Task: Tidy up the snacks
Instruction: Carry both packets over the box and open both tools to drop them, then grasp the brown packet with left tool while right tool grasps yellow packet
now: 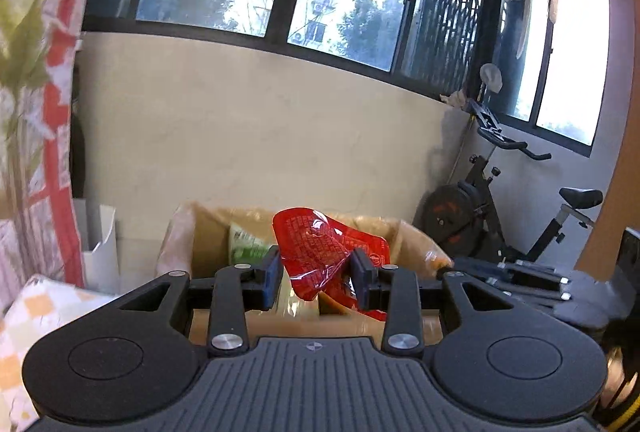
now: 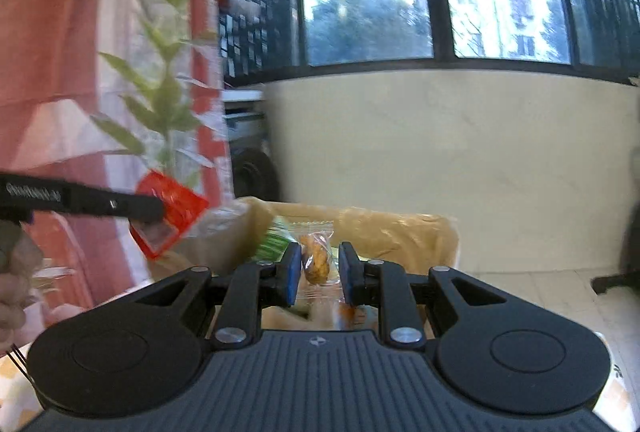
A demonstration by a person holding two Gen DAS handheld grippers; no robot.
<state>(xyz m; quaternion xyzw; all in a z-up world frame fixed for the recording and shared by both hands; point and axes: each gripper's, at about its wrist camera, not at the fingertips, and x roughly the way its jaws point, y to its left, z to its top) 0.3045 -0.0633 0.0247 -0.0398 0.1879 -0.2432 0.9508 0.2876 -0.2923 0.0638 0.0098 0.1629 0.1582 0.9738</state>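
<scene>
My left gripper (image 1: 316,272) is shut on a red snack packet (image 1: 326,252) and holds it above a cardboard box (image 1: 208,232) lined with clear plastic. A green snack bag (image 1: 244,246) lies inside the box. My right gripper (image 2: 318,272) is shut on a clear packet of orange-brown snacks (image 2: 316,258) over the same box (image 2: 400,228). In the right wrist view the left gripper (image 2: 148,210) comes in from the left with the red packet (image 2: 172,210).
A floral curtain (image 1: 36,72) hangs at the left. A white box (image 1: 100,252) stands by the wall. An exercise bike (image 1: 500,208) stands at the right. A checked cloth (image 1: 44,312) covers the near surface. Windows run along the back.
</scene>
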